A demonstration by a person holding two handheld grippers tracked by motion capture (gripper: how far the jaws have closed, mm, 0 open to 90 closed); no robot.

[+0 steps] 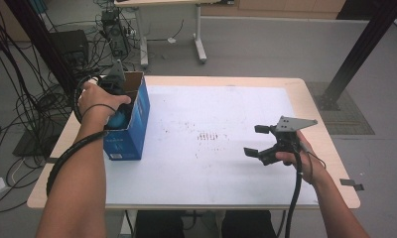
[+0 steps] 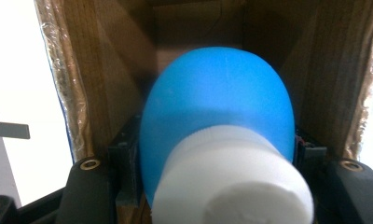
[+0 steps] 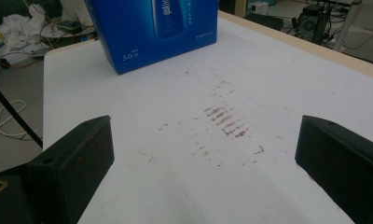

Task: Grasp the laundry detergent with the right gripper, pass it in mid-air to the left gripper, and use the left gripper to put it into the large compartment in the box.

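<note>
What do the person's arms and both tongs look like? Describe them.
Both forearms are bare, without sleeves. The left tongs and right tongs have black, blocky jaws with brass-coloured screw holes. A grey three-cornered plate tops the right one. A black cable trails along each arm.

On the blue box (image 3: 152,32) I can read only "5.0" with small unreadable characters after it, printed near the box's lower corner; its larger white lettering is cut off.

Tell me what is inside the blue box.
A blue bottle with a white cap, clamped in the left gripper, inside the blue box. The box bottom is hidden behind the bottle.
</note>
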